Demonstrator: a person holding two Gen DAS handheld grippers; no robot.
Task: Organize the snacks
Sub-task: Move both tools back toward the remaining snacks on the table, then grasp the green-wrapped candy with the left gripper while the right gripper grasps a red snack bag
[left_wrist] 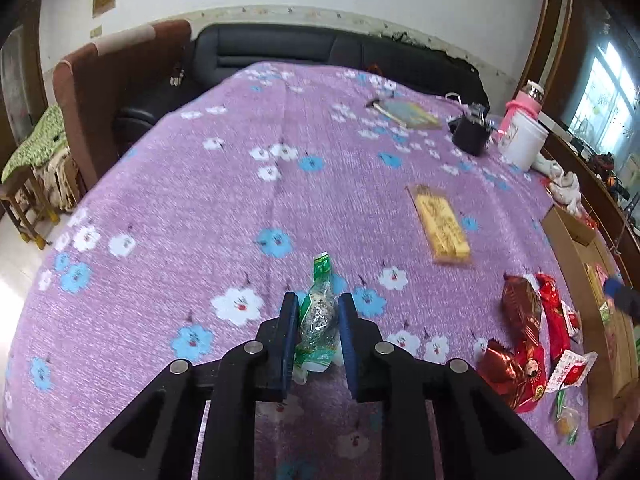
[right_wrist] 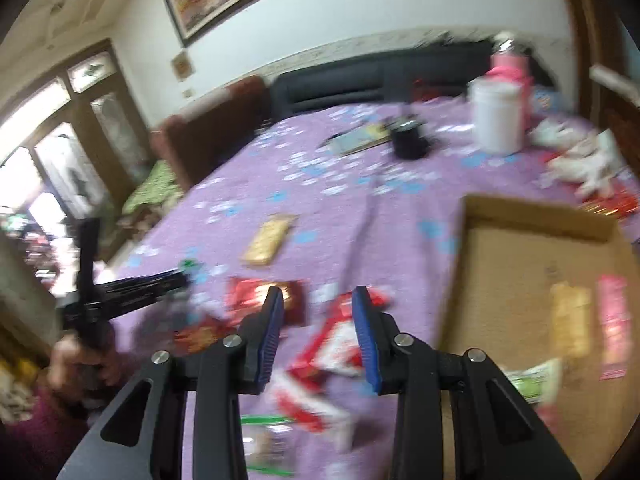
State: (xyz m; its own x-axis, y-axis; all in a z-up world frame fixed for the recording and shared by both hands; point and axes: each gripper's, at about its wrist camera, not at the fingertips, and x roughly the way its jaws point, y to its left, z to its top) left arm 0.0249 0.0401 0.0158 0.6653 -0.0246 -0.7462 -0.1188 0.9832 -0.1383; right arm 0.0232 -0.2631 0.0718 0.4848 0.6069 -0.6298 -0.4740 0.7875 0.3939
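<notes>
Left gripper (left_wrist: 318, 312) low over the purple cloth with blue and white flowers (left_wrist: 240, 184) that covers the table. Blue-padded fingers (left_wrist: 289, 332) sit either side of a clear snack packet with green twisted ends (left_wrist: 319, 320); packet lies on the cloth between them, left pad touching or nearly so, a thin gap at the right pad. Cannot tell if it is actually pinched.

Right gripper (right_wrist: 318, 320) hovers above the cloth, fingers (right_wrist: 366, 332) spread apart, nothing between them. Under it a red and white snack wrapper (right_wrist: 334, 340) lies flat; view is heavily blurred. Open brown cardboard box (right_wrist: 532, 224) just to its right, with a yellow packet (right_wrist: 570, 320), a pink packet (right_wrist: 612, 320) and a green one (right_wrist: 536, 380) inside.

Other snacks loose on the cloth: shiny dark red foil packet (left_wrist: 520, 320) and bright red wrapper (left_wrist: 554, 312) side by side near the box, long yellow bar-shaped packet (left_wrist: 440, 220) further up, well apart from the left gripper.

Far edge of table: white plastic cylindrical jar (left_wrist: 524, 140), pink bottle (left_wrist: 524, 104) behind it, small black cup-like object (left_wrist: 470, 134), flat booklet (left_wrist: 408, 114). Dark sofa (left_wrist: 280, 48) beyond the table.
</notes>
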